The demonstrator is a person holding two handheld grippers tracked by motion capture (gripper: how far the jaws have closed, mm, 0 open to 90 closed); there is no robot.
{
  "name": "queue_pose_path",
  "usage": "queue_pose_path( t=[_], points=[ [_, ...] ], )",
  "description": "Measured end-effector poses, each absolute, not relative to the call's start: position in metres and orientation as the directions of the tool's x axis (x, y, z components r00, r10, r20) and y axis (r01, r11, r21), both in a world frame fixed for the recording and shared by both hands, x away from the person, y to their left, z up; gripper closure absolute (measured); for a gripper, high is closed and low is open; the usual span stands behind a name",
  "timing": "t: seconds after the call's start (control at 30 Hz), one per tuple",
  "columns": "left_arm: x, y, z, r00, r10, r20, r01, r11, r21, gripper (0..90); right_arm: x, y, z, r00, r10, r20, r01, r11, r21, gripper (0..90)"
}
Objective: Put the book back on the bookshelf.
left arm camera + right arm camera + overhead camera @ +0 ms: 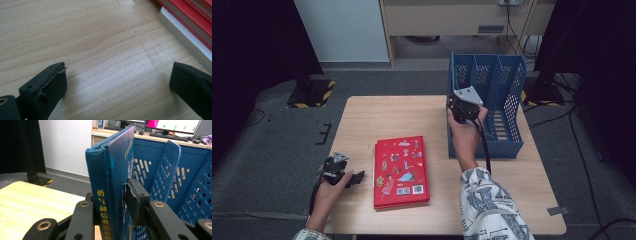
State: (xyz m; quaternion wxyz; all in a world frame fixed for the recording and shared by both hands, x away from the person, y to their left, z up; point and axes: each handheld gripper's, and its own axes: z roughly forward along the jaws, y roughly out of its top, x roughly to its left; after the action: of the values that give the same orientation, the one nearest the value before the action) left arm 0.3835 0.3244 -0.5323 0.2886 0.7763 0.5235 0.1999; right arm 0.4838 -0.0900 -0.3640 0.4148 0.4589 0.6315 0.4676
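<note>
right claw [117,202] pinches an upright blue book [112,170] at the blue rack [504,87]; left claw [117,87] spread over the worktop [100,37]

blue book [110,182]: bottom cut off by frame edge | red books [190,27]: cropped at frame's right, covers unseen

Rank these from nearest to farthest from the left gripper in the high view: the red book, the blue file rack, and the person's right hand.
From the left gripper:
1. Red book, just beside it at table centre.
2. Right hand, farther across.
3. Blue file rack, at the far right corner.
</note>
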Motion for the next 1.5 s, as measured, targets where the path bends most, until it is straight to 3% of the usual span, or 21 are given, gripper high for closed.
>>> queue_pose_path(
  t=[0.2,0.4,0.73,1.03,1.5],
  points=[
    [0.384,0.324,-0.532,0.372,0.928,0.008,0.698,-0.286,0.657,0.3,0.484,-0.091,-0.363,-0.244,0.965,-0.091,0.195,0.141,0.971,66.1],
    [0.384,0.324,-0.532,0.372,0.928,0.008,0.697,-0.285,0.657,0.3,0.483,-0.092,-0.363,-0.269,0.96,-0.082,0.196,0.138,0.971,49.9],
    [0.383,0.324,-0.532,0.372,0.928,0.008,0.697,-0.285,0.658,0.3,0.469,-0.103,-0.366,-0.33,0.941,-0.079,0.199,0.151,0.968,32.1],
    [0.383,0.324,-0.532,0.371,0.929,0.009,0.698,-0.285,0.657,0.4,0.446,-0.115,-0.373,-0.405,0.912,-0.063,0.208,0.159,0.965,22.1],
    [0.384,0.323,-0.531,0.383,0.924,0.007,0.694,-0.292,0.658,2.8,0.412,-0.119,-0.405,-0.5,0.865,-0.037,0.259,0.19,0.947,17.3]
  ],
)
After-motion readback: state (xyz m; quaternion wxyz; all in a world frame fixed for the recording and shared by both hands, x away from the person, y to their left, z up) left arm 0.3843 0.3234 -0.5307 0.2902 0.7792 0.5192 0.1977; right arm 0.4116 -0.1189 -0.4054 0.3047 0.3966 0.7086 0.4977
